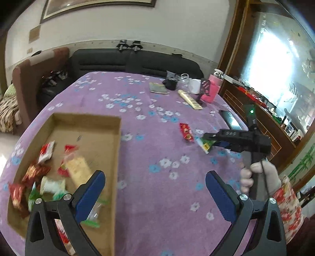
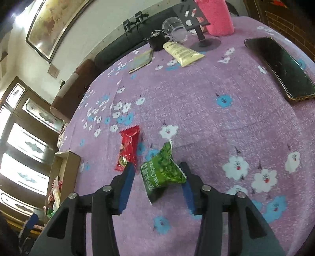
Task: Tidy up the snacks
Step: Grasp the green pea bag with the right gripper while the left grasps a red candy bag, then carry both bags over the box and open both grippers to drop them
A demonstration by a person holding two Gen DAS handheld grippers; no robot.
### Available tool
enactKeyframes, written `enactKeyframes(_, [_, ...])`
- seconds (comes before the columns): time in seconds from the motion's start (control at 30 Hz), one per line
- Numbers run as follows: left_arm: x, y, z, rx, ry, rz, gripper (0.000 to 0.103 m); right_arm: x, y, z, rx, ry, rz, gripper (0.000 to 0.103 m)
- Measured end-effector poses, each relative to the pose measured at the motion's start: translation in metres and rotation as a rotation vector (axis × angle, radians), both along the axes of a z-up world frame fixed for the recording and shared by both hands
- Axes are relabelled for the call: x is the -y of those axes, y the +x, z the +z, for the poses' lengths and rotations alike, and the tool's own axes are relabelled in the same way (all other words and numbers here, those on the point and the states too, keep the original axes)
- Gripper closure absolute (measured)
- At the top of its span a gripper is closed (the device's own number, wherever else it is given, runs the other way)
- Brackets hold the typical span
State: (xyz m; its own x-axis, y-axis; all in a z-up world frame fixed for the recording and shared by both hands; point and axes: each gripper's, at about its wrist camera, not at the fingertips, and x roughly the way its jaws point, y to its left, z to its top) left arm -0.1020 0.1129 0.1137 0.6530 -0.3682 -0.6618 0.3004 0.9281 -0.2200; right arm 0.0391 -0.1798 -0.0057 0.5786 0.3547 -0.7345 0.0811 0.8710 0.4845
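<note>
A green pea packet (image 2: 163,171) lies on the purple flowered tablecloth (image 2: 216,128) between the fingers of my right gripper (image 2: 157,174). Its jaws stand open: the right pad is at the packet's edge and a gap shows on the left. Just left of it lies a red snack packet (image 2: 129,147). The left wrist view shows the same red packet (image 1: 186,132), green packet (image 1: 205,144) and right gripper (image 1: 210,140), held by a hand. My left gripper (image 1: 155,179) is open and empty over the right wall of the cardboard box (image 1: 116,153), which holds several snack packets (image 1: 76,169).
At the far end of the table stand a pink bottle (image 2: 216,17), a plastic cup (image 2: 174,27), a phone stand (image 2: 204,42), a cream tube (image 2: 183,53) and a flat pouch (image 2: 141,60). A dark phone (image 2: 283,69) lies near the right edge. A black sofa (image 1: 133,61) is behind.
</note>
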Motion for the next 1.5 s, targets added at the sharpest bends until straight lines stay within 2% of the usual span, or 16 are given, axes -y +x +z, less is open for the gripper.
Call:
enactKeyframes(0.1, [0.016, 0.021, 0.002, -0.020, -0.020, -0.020, 0.001, -0.008, 0.000, 0.000, 0.037, -0.060, -0.001, 0.058])
enactKeyframes(0.13, [0.021, 0.028, 0.002, -0.028, -0.028, -0.026, 0.001, -0.009, -0.001, -0.001, 0.044, -0.079, -0.002, 0.067])
enactKeyframes(0.3, [0.064, 0.080, -0.014, -0.101, -0.055, -0.073, 0.001, 0.011, -0.005, -0.003, 0.054, -0.014, -0.036, 0.070])
enactKeyframes(0.33, [0.072, 0.089, -0.019, -0.116, -0.051, -0.082, 0.006, 0.015, -0.004, -0.001, 0.058, -0.011, -0.043, 0.070])
enactKeyframes(0.5, [0.124, 0.136, -0.049, -0.186, 0.015, -0.141, 0.030, 0.046, -0.008, 0.001, 0.066, 0.030, -0.115, 0.070])
enactKeyframes(0.57, [0.137, 0.150, -0.059, -0.199, 0.041, -0.134, 0.032, 0.054, -0.008, 0.002, 0.066, 0.048, -0.129, 0.070])
enactKeyframes(0.8, [0.170, 0.180, -0.083, -0.165, 0.169, -0.128, 0.032, 0.054, -0.008, 0.003, 0.069, 0.056, -0.126, 0.070])
enactKeyframes(0.87, [0.176, 0.178, -0.084, -0.127, 0.226, -0.139, 0.048, 0.053, -0.009, 0.003, 0.071, 0.051, -0.120, 0.070])
enactKeyframes(0.9, [0.178, 0.177, -0.083, -0.115, 0.253, -0.146, 0.066, 0.052, -0.009, 0.003, 0.073, 0.047, -0.118, 0.070])
enactKeyframes(0.93, [0.176, 0.177, -0.083, -0.120, 0.244, -0.156, 0.083, 0.051, -0.009, 0.004, 0.074, 0.044, -0.117, 0.070])
enactKeyframes(1.27, [0.133, 0.154, -0.058, -0.131, 0.108, -0.128, 0.084, 0.037, -0.011, 0.007, 0.109, 0.007, -0.081, 0.070])
enactKeyframes(1.37, [0.107, 0.137, -0.040, -0.110, 0.062, -0.107, 0.084, 0.030, -0.013, 0.010, 0.128, -0.016, -0.065, 0.070])
enactKeyframes(1.5, [0.051, 0.112, -0.009, -0.067, -0.002, -0.038, 0.084, 0.019, -0.017, 0.015, 0.154, -0.038, -0.042, 0.069])
